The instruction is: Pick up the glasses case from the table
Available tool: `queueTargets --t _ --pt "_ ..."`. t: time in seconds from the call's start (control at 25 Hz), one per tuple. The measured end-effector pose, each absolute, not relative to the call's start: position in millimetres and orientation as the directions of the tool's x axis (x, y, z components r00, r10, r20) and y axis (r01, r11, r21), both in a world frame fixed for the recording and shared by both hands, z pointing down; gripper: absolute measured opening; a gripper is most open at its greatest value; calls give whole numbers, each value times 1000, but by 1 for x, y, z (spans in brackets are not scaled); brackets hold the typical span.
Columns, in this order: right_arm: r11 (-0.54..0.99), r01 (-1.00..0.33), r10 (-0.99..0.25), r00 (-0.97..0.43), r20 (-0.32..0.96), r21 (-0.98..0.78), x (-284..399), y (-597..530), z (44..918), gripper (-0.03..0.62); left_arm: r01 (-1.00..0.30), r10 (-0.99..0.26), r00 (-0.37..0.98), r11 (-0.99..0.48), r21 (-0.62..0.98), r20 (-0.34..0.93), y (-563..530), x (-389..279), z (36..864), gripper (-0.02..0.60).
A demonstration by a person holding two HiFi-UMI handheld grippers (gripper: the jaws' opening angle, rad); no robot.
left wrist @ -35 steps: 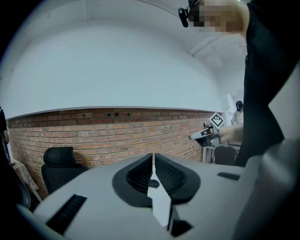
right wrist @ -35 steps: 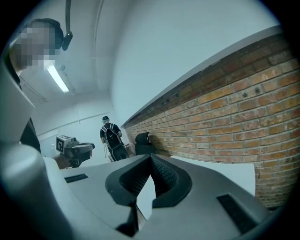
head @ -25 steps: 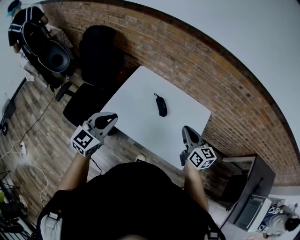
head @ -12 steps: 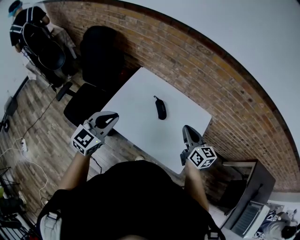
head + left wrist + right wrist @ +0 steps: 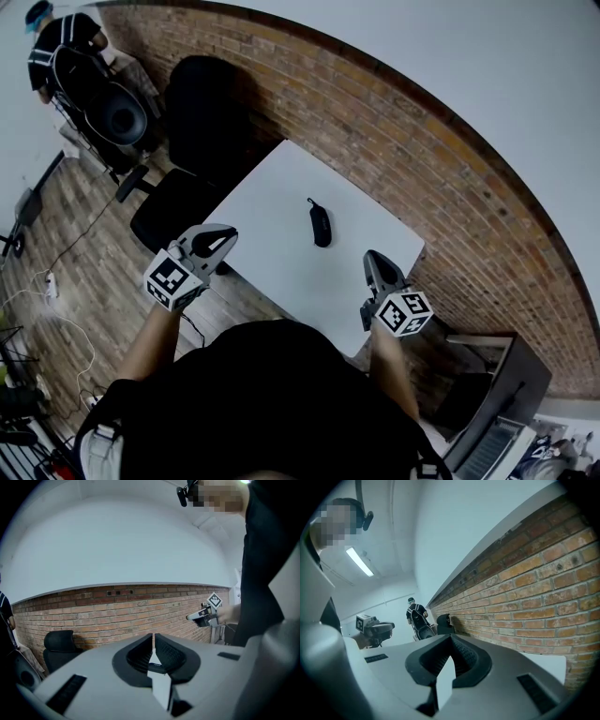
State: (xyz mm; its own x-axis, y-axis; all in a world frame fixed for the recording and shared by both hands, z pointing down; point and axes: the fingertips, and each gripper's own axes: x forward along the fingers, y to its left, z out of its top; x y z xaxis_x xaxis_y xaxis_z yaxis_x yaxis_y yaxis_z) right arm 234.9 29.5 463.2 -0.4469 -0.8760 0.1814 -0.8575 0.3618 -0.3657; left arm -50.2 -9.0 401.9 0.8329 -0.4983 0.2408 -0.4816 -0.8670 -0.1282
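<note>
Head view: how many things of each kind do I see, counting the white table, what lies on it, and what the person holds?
White table: 1
Black glasses case: 1
Grippers: 2, left gripper and right gripper
Total: 4

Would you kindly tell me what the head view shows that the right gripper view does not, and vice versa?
Only the head view shows the glasses case, lying on the table. Only the right gripper view shows a ceiling light and looks straight along the right hand-held gripper, shut and empty. Both show the brick wall, the left hand-held gripper and a distant person.
</note>
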Motion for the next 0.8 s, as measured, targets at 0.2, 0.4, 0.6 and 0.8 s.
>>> queueTargets --t 0.2,0.4,0.6,0.8 --pt "381 -848 -866 -466 180 -368 243 21 465 15 -483 -502 828 -865 -138 250 -9 -38 400 26" --pt "393 -841 -865 -475 163 -371 245 14 462 15 -489 -508 819 -861 -140 265 -7 -38 403 26" --pt "398 -835 -858 -486 169 -379 247 14 470 15 -495 -512 819 -859 -135 258 -7 -33 402 26" --pt "401 -835 -853 -490 178 -376 248 11 473 15 -494 -511 820 -860 -130 258 -7 -30 404 26"
